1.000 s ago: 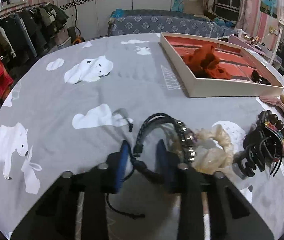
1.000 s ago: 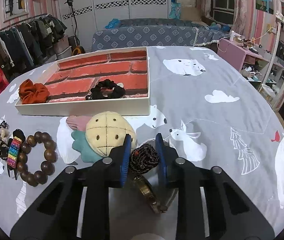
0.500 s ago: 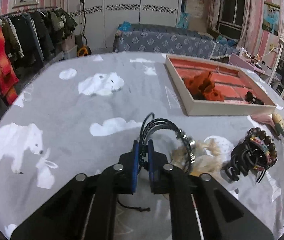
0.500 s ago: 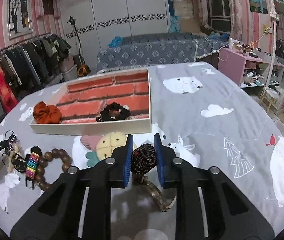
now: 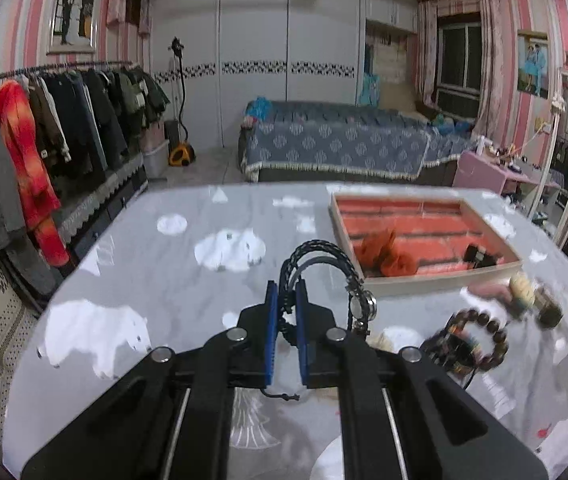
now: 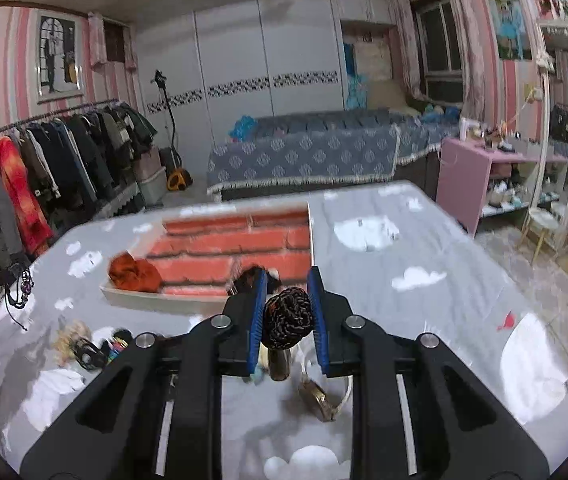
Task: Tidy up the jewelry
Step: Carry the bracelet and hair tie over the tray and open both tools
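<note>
Left wrist view: the left gripper (image 5: 285,304), at 6 o'clock, is clamped on a black braided leather cord bracelet (image 5: 316,258) w/ a small metal charm; the loops arch up toward 12 and hang clear of the grey bedsheet w/ white bear print (image 5: 132,264). At 2 o'clock sits the shallow cream tray w/ red brick-pattern lining (image 5: 436,282), holding an orange fabric scrunchie (image 5: 388,258) and a small black hair tie (image 5: 478,256). At 4 o'clock, loose on the sheet: a dark wooden bead bracelet (image 5: 480,338) beside other blurred bits.

Right wrist view: the right gripper (image 6: 287,314), centre frame, is squeezed on a dark brown-and-orange woven cord ball w/ a barrel-shaped piece below (image 6: 286,320). The tray lies at 11 o'clock, just beyond the tips. A gold wristwatch (image 6: 320,396) rests on the sheet at 6.

Step in hand, as I judge it: carry both pieces to the tray. Do it well: keep both grips firm, come in above the tray wall, lower onto bare lining away from the scrunchie & hair tie, then release. The dangling loops could snag the rim.
</note>
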Motion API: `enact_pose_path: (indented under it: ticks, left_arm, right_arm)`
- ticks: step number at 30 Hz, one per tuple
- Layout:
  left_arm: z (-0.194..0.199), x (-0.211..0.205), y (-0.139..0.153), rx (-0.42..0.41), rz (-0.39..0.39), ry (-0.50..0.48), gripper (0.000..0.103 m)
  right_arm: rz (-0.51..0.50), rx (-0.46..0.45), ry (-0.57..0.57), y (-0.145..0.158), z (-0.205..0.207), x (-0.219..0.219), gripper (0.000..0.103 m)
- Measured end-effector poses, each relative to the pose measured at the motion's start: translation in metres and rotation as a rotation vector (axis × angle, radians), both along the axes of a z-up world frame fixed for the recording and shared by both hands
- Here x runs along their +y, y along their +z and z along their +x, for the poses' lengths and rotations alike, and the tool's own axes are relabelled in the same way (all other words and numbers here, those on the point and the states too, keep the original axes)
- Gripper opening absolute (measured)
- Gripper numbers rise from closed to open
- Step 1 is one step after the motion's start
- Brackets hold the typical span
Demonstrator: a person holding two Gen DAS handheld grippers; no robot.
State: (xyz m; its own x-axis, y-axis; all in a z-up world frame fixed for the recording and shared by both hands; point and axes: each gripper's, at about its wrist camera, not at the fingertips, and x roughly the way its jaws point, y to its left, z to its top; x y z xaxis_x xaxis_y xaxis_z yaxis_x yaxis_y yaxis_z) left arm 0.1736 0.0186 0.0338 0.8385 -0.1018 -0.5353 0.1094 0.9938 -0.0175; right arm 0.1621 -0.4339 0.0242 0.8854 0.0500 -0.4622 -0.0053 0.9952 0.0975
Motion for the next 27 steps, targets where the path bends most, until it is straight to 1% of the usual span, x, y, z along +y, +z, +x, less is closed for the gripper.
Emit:
enact_pose_path:
  ticks: [4, 7, 10, 13, 15, 17, 19, 23, 27]
  left_arm:
    - [-0.002, -0.012, 0.034, -0.065, -0.001, -0.014, 0.009]
    - [0.001, -0.024, 0.054, -0.101, -0.008, -0.033, 0.009]
    - [0.012, -0.034, 0.070, -0.130, -0.025, -0.044, 0.009]
    - [0.032, -0.051, 0.085, -0.157, -0.038, -0.055, 0.009]
    - [0.044, -0.061, 0.091, -0.169, -0.040, -0.061, 0.009]
    - [0.058, -0.077, 0.098, -0.194, -0.026, -0.056, 0.009]
    - [0.073, -0.091, 0.101, -0.205, -0.035, -0.069, 0.009]
    - [0.105, -0.116, 0.101, -0.204, -0.044, -0.093, 0.009]
    - [0.139, -0.132, 0.095, -0.183, -0.049, -0.104, 0.009]
  right_arm:
    - [-0.020, -0.064, 0.017, 0.038, -0.002, 0.006, 0.022]
    - [-0.034, -0.099, 0.031, 0.062, 0.006, 0.012, 0.022]
    - [-0.037, -0.121, 0.040, 0.076, 0.015, 0.015, 0.022]
    - [-0.057, -0.138, 0.050, 0.090, 0.035, 0.023, 0.022]
    - [-0.059, -0.141, 0.064, 0.095, 0.049, 0.029, 0.022]
    - [-0.064, -0.143, 0.078, 0.097, 0.063, 0.035, 0.022]
    - [-0.073, -0.145, 0.083, 0.098, 0.079, 0.042, 0.022]
    - [-0.073, -0.127, 0.099, 0.091, 0.116, 0.052, 0.022]
    - [-0.087, -0.114, 0.110, 0.085, 0.151, 0.060, 0.022]
